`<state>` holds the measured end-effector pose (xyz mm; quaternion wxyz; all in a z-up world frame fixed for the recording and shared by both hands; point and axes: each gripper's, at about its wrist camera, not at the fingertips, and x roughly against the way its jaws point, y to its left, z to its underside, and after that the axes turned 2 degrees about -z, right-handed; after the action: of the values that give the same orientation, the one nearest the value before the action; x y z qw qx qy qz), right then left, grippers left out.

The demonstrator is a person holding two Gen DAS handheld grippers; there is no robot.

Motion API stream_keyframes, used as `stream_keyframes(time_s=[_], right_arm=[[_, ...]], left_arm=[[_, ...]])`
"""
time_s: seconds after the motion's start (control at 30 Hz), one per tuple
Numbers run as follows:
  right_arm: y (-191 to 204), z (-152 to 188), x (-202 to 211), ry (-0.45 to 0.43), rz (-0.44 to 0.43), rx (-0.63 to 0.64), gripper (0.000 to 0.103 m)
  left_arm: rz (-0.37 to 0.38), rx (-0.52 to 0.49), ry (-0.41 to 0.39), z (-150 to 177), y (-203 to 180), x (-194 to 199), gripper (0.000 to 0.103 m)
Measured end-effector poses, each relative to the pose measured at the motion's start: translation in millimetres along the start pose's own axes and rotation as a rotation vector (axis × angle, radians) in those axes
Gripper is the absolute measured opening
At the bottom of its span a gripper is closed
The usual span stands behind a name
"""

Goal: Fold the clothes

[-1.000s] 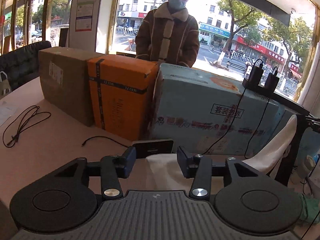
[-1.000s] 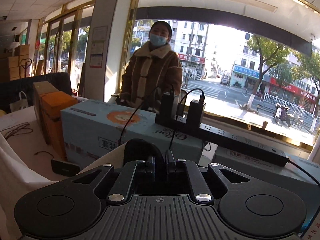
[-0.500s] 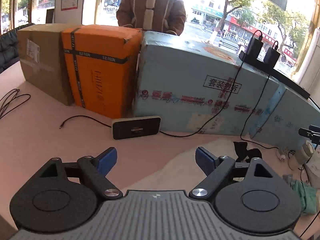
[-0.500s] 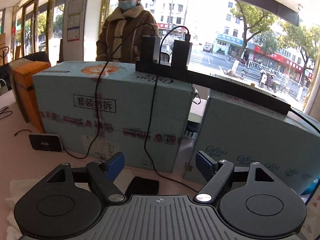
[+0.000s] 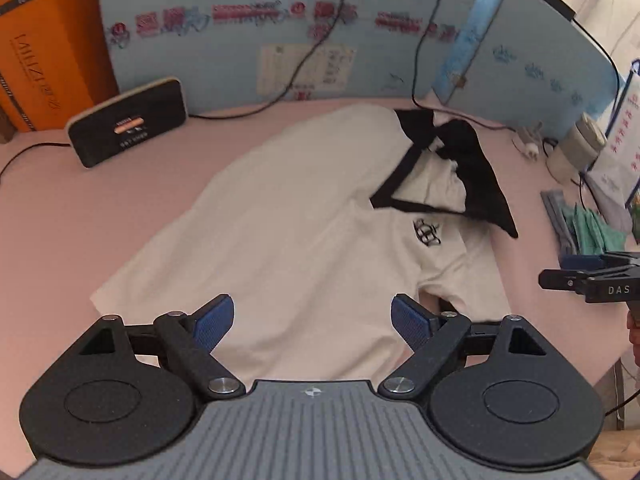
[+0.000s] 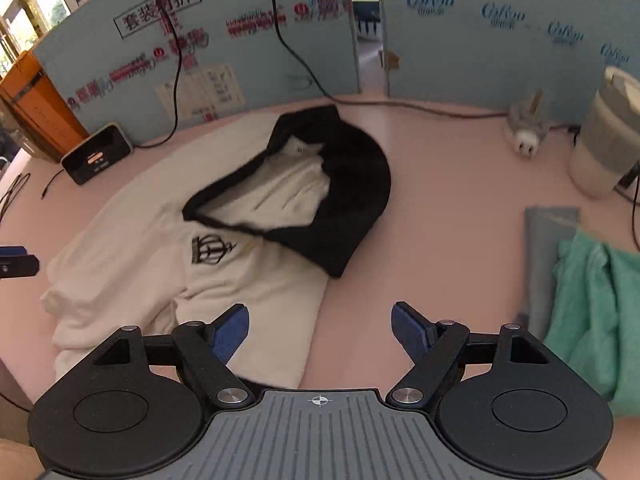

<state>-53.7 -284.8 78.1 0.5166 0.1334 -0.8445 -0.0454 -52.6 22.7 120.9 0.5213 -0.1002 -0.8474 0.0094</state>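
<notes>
Shirt (image 5: 288, 232) spread flat mid-frame on table (image 5: 80, 216), ready for folding. My left gripper (image 5: 312, 318), right gripper (image 6: 320, 326) both gaping wide, empty, poised over lower hem.

Blue boxes (image 6: 280, 40) walled off the counter (image 6: 440, 200) behind the white shirt (image 5: 300, 220). Bare counter lay right of the shirt, bounded by a green cloth (image 6: 592, 300) and cup (image 6: 604, 148).

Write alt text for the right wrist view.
A white hooded top with a black-lined hood lies crumpled on a pink table. The right tongs hover open above its near edge, with green cloth at right and blue boxes behind.
</notes>
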Motion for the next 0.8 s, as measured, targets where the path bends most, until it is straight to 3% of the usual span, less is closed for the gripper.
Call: stream_keyframes(time_s=[0.1, 0.3, 0.47, 0.57, 0.6, 0.63, 0.67, 0.8], right_arm=[[14, 13, -9, 0.031, -0.032, 0.002, 0.081], [70, 29, -33, 0.051, -0.093, 0.161, 0.081], [103, 29, -45, -0.030, -0.055, 0.305, 0.081], [112, 30, -55, -0.008, -0.029, 0.351, 0.078], [112, 32, -57, -0.004, -0.026, 0.357, 0.069], [111, 33, -60, 0.001, -0.014, 0.360, 0.047], [110, 34, -63, 0.006, -0.001, 0.362, 0.035], [100, 40, -69, 0.007, 0.042, 0.368, 0.013]], left_arm=[[0.003, -0.065, 0.053, 10, -16, -13, 0.085], [0.020, -0.098, 0.105, 23, -30, -25, 0.085], [0.012, -0.075, 0.114, 31, -26, -24, 0.085], [0.011, -0.040, 0.111, 34, -20, -22, 0.085], [0.010, -0.034, 0.111, 34, -19, -22, 0.085], [0.009, -0.027, 0.111, 35, -18, -22, 0.085], [0.010, -0.022, 0.111, 36, -17, -22, 0.085], [0.021, -0.029, 0.111, 37, -20, -23, 0.085]])
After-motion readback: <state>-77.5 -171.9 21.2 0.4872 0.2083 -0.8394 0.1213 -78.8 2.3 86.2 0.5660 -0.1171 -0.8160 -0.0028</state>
